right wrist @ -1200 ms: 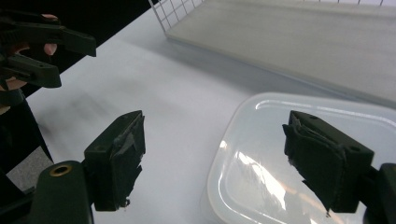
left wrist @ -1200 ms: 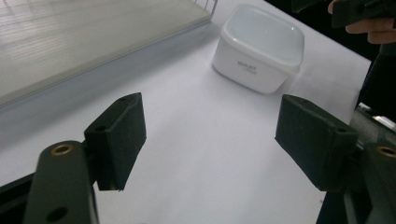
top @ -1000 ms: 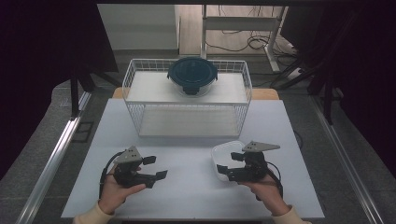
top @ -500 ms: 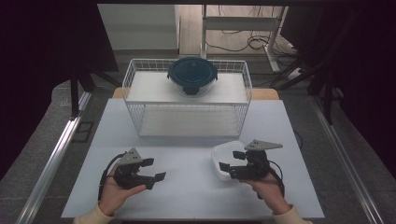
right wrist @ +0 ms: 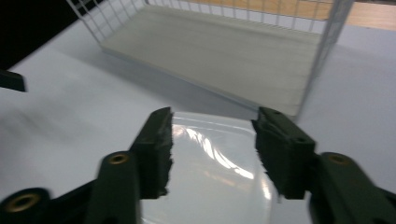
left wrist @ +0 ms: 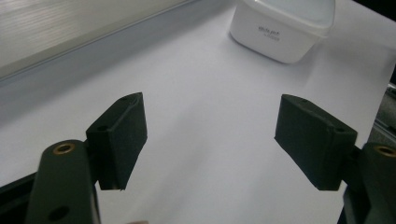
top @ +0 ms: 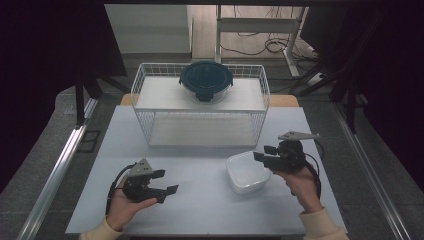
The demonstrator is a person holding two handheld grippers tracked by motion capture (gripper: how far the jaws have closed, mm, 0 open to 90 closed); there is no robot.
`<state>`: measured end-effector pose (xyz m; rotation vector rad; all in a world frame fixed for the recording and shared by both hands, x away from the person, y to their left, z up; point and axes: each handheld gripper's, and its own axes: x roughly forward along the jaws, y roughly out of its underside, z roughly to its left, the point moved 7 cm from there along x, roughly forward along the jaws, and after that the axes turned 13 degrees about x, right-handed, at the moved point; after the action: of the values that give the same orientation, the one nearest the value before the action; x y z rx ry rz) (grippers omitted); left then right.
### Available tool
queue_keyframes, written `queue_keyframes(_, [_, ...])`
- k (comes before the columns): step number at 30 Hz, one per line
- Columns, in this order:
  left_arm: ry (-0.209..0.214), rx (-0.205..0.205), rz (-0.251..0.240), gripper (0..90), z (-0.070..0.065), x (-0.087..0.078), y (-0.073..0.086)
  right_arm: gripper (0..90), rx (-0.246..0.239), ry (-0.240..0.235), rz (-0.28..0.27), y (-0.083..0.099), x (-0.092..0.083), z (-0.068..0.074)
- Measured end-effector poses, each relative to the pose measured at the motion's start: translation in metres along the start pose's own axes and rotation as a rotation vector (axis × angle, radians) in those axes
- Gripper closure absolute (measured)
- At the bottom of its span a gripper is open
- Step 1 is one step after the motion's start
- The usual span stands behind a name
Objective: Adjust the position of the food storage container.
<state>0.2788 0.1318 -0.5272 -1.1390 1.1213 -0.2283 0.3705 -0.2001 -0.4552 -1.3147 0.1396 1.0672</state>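
Note:
A white plastic container [top: 246, 173] with no lid stands on the white table [top: 200, 212], right of the middle. My right gripper [top: 264, 154] hovers just right of its rim, pointing left at it. In the right gripper view this gripper [right wrist: 212, 116] has its jaws apart and they have just been closing; nothing is gripped, and the container [right wrist: 219, 158] lies below and beyond them. My left gripper [top: 167, 181] rests at the front left, open and empty. In the left gripper view the gripper [left wrist: 210, 105] faces bare table with the container [left wrist: 285, 28] farther off.
A white wire basket [top: 145, 85] with a shelf board stands at the back of the table, its corner wire [right wrist: 327, 37] close ahead in the right gripper view. A dark teal lidded bowl [top: 206, 80] sits on top of it. Metal rails run along both table sides.
My right gripper has pulled back to the right and risen off the white container, which stays where it was. Its jaws stand narrower than before. The left gripper has kept still.

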Motion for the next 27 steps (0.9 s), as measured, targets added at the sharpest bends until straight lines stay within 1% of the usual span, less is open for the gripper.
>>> queue_keyframes(1, [0.0,0.0,0.0,24.8,0.0,0.0,0.0,53.5,-0.009,0.024,0.009,-0.003,0.002,-0.003])
queue_keyframes(3, [0.004,-0.001,-0.001,24.9,-0.001,0.0,0.0,57.5,-0.02,0.049,0.03,-0.006,0.008,-0.01])
queue_keyframes(4, [0.003,0.001,-0.001,25.0,-0.002,0.0,0.0,59.3,-0.012,0.048,0.038,-0.006,0.011,-0.013])
queue_keyframes(6, [0.003,0.001,-0.003,25.0,-0.003,0.0,0.0,62.7,0.008,0.047,0.031,-0.005,0.017,-0.021])
queue_keyframes(8, [0.001,0.007,-0.001,24.9,-0.004,-0.001,0.0,65.8,0.006,0.06,0.07,0.0,0.024,-0.026])
queue_keyframes(9, [0.0,0.007,-0.002,25.0,-0.004,-0.001,0.0,68.2,-0.002,0.069,0.075,0.002,0.025,-0.029])
queue_keyframes(11, [0.001,0.0,-0.004,25.0,-0.002,-0.002,0.001,74.1,0.002,0.089,0.083,0.005,0.026,-0.033])
queue_keyframes(12, [-0.001,-0.005,-0.004,25.0,-0.001,-0.001,0.001,76.8,-0.003,0.1,0.08,0.005,0.026,-0.035])
queue_keyframes(14, [-0.002,-0.013,-0.004,24.9,0.0,-0.002,0.002,81.7,-0.016,0.144,0.085,0.007,0.027,-0.041])
queue_keyframes(16, [-0.003,-0.014,-0.004,24.9,0.0,-0.002,0.002,85.1,-0.019,0.161,0.092,0.009,0.029,-0.045])
queue_keyframes(19, [-0.005,-0.014,-0.002,25.0,0.0,-0.002,0.002,87.8,-0.032,0.179,0.112,0.011,0.034,-0.05])
queue_keyframes(20, [-0.005,-0.013,0.001,25.0,0.0,-0.002,0.002,88.2,-0.033,0.186,0.12,0.011,0.035,-0.052])
queue_keyframes(22, [-0.004,-0.016,0.003,25.0,0.0,-0.001,0.003,88.6,-0.029,0.184,0.136,0.012,0.04,-0.054])
queue_keyframes(24, [-0.005,-0.016,0.004,25.0,0.0,-0.001,0.003,88.6,-0.037,0.197,0.154,0.013,0.045,-0.056])
queue_keyframes(27, [-0.006,-0.016,0.006,25.0,0.0,0.0,0.003,88.7,-0.066,0.212,0.186,0.016,0.051,-0.057])
